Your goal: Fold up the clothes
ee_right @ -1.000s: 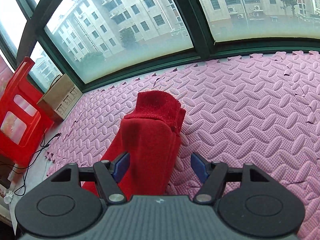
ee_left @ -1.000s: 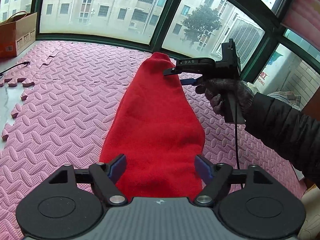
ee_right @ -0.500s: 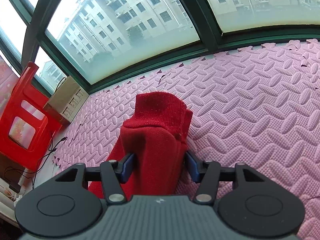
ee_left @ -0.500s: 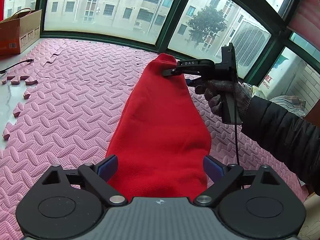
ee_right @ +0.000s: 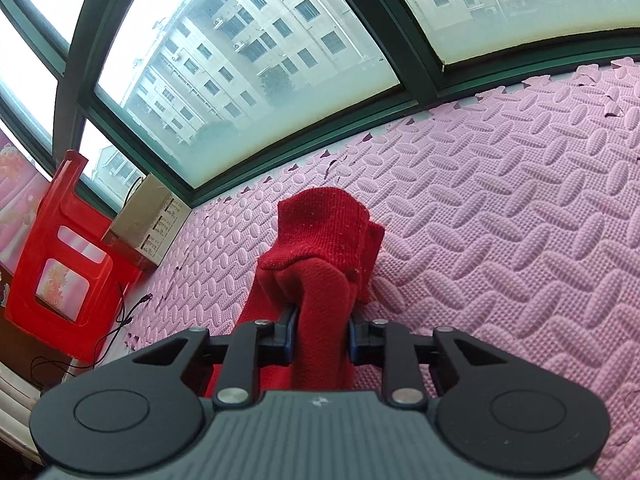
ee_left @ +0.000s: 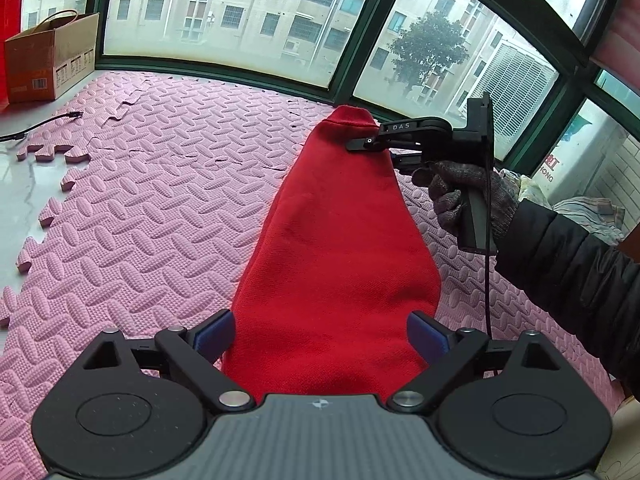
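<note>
our right gripper (ee_right: 320,340) is closing, pinching the red garment (ee_left: 336,248)'s far end; left gripper (ee_left: 320,336) spread over the near end. next: grip there, fold.

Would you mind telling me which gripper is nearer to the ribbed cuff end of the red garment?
Right. The right gripper is closing its jaws on the red garment just short of the ribbed cuff; the left gripper stands open, straddling the opposite, wider end.
</note>
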Action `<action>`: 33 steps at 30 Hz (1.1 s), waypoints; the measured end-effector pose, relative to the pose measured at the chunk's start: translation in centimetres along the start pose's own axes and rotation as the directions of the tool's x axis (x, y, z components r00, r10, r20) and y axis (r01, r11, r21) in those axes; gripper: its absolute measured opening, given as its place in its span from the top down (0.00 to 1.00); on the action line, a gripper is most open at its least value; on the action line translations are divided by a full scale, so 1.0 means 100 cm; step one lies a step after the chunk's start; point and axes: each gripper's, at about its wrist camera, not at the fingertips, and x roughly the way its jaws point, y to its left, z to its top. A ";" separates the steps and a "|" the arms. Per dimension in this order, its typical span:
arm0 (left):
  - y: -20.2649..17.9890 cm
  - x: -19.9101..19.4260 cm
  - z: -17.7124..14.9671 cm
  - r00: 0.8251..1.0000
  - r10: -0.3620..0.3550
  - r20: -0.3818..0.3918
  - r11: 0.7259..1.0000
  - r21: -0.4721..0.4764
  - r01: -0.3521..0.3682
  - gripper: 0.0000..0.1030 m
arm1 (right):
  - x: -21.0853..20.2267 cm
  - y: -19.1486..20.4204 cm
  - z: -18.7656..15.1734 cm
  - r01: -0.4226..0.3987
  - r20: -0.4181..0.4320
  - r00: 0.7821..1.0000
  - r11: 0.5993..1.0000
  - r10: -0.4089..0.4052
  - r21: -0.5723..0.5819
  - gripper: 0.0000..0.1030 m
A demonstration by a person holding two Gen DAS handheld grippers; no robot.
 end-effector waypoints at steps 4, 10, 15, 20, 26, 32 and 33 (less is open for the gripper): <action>0.005 0.001 0.000 1.000 0.021 -0.001 1.000 -0.018 -0.021 0.08 | -0.003 0.008 0.000 0.009 0.018 1.000 1.000 -0.008 -0.022 0.83; 0.009 0.006 0.003 0.998 0.061 -0.001 0.997 -0.036 -0.061 0.08 | -0.014 0.022 0.003 0.010 0.051 0.999 0.998 -0.007 -0.064 0.85; 0.013 0.008 0.011 0.996 0.089 0.009 0.995 -0.055 -0.089 0.08 | -0.029 0.041 0.005 0.003 0.083 0.997 0.992 0.007 -0.125 0.85; 0.007 0.007 0.027 0.999 0.042 0.033 0.998 -0.047 -0.041 0.12 | -0.039 0.056 0.009 -0.005 0.089 0.996 0.984 0.021 -0.177 0.85; -0.015 0.034 0.053 0.998 -0.055 0.015 0.998 0.015 0.055 0.36 | -0.040 0.056 0.011 -0.010 0.084 0.996 0.983 0.026 -0.184 0.85; -0.014 0.086 0.074 0.990 -0.131 -0.054 0.990 -0.056 0.128 0.44 | -0.038 0.049 0.011 -0.038 0.083 0.995 0.984 0.053 -0.175 0.85; -0.011 0.093 0.077 0.990 -0.125 -0.064 0.990 -0.068 0.120 0.44 | -0.038 0.048 0.011 -0.047 0.083 0.995 0.984 0.062 -0.171 0.85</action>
